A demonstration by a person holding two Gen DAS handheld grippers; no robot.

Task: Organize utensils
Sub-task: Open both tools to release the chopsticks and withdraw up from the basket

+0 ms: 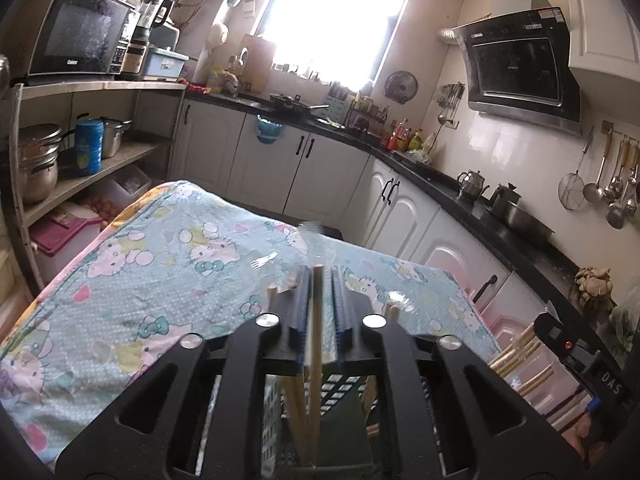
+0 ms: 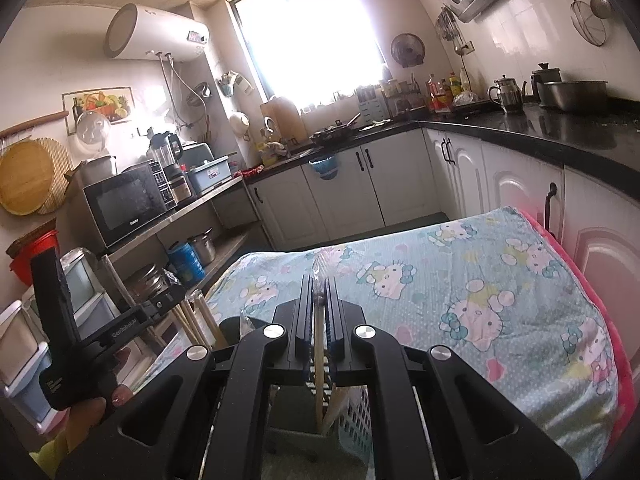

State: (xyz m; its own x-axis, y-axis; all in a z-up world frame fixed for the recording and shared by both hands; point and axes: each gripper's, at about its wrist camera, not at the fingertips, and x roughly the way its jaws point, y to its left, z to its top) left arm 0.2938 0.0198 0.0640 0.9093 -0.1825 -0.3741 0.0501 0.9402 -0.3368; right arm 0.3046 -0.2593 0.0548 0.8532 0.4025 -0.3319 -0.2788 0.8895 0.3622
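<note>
In the left wrist view a wooden chopstick (image 1: 318, 300) stands upright between the blue pads of my left gripper (image 1: 319, 276). A thin gap shows beside it, so the pads do not press on it. More chopsticks (image 1: 297, 400) stand just below in a holder. My right gripper (image 2: 319, 284) is shut on another wooden chopstick (image 2: 319, 360), whose top wears a clear plastic wrap (image 2: 319, 266). It hangs over a pale perforated basket (image 2: 354, 416). The two grippers are side by side at the near edge of the table.
A table under a cartoon-cat cloth (image 1: 168, 264) stretches ahead. White cabinets with a black counter (image 2: 560, 128) wrap the back and right. An open shelf with pots and a microwave (image 1: 80, 36) stands at the left. A hand (image 2: 108, 398) holds the left gripper's body.
</note>
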